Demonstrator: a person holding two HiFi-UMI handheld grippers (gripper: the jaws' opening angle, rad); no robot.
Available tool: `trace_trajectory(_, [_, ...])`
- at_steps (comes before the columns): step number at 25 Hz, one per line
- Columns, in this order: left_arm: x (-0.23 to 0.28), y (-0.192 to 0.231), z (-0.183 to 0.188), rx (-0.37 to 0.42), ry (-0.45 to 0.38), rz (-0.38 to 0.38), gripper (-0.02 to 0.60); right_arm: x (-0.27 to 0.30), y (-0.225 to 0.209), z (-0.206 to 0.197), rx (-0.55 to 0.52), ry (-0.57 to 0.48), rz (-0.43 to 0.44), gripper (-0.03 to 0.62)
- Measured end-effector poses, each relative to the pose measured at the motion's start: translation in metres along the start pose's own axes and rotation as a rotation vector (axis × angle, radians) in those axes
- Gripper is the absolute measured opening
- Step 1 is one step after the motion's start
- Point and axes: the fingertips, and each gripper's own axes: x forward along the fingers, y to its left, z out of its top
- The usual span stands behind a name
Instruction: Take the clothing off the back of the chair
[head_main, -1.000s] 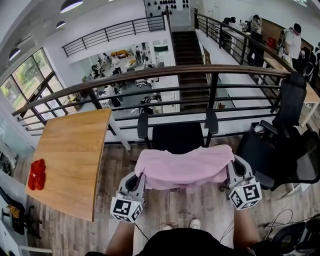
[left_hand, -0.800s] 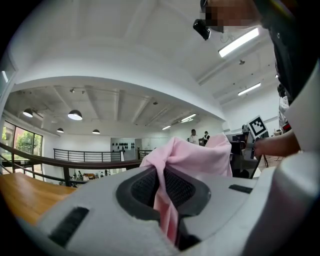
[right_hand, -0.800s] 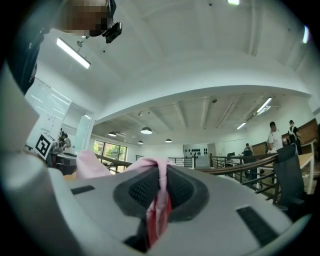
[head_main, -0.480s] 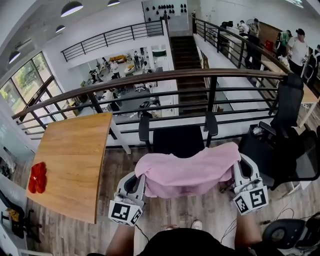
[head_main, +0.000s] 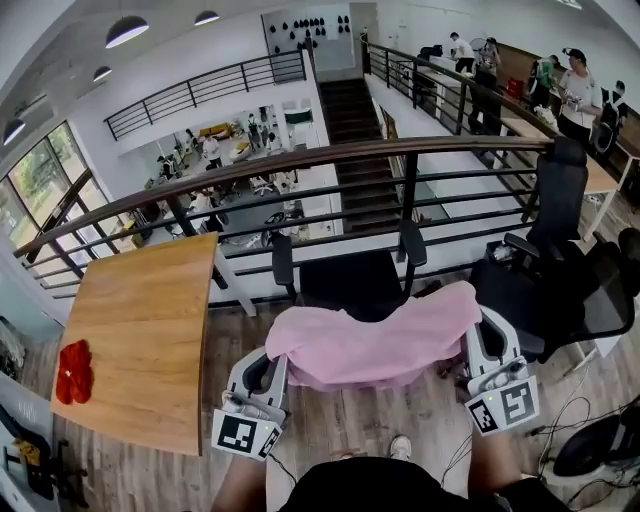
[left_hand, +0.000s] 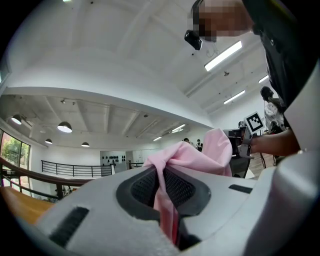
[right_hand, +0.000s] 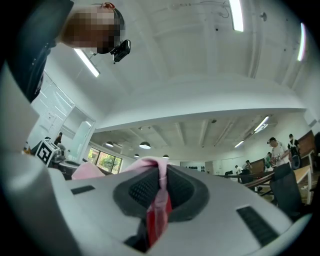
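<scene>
A pink garment (head_main: 380, 340) hangs stretched between my two grippers, lifted above the black office chair (head_main: 350, 280) in front of me. My left gripper (head_main: 282, 352) is shut on the garment's left end; in the left gripper view the pink cloth (left_hand: 167, 200) is pinched between the dark pads. My right gripper (head_main: 474, 328) is shut on the right end, and the right gripper view has pink cloth (right_hand: 160, 197) caught between its jaws. Both grippers tilt slightly upward. The chair's backrest is hidden under the cloth; its armrests and seat show beyond it.
A wooden table (head_main: 140, 340) with a red object (head_main: 74, 370) stands at the left. A black railing (head_main: 300, 190) runs behind the chair. More black office chairs (head_main: 560, 280) crowd the right side. People (head_main: 575, 85) stand at desks far right.
Both grippers have risen with the pink garment, and its right end has lifted higher. The cloth now sags less over the chair back.
</scene>
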Motion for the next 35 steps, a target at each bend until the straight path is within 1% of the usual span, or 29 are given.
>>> trace_trajectory(3, [-0.011,-0.001,0.004,0.004,-0.008,-0.03,0.034,-0.014,0.013,0.003,-0.003,0.002,-0.027,0.031])
trace_trajectory(10, [-0.04,-0.002,-0.001,-0.024,-0.008,-0.084,0.035,-0.042,0.046,0.003,-0.005,0.027,-0.073,0.031])
trace_trajectory(14, [-0.049,-0.006,-0.007,-0.049,0.004,-0.095,0.034,-0.053,0.056,-0.001,-0.002,0.062,-0.068,0.032])
trace_trajectory(19, [-0.053,-0.022,-0.025,-0.081,0.038,-0.094,0.035,-0.065,0.057,-0.017,-0.011,0.124,-0.027,0.033])
trace_trajectory(24, [-0.056,-0.04,-0.05,-0.14,0.088,-0.062,0.034,-0.081,0.046,-0.04,0.014,0.184,0.001,0.034])
trace_trajectory(30, [-0.059,-0.082,-0.074,-0.193,0.134,-0.029,0.035,-0.105,0.024,-0.064,0.047,0.241,0.03,0.034])
trace_trajectory(35, [-0.068,-0.118,-0.088,-0.204,0.18,-0.009,0.035,-0.133,0.012,-0.083,0.077,0.28,0.054,0.034])
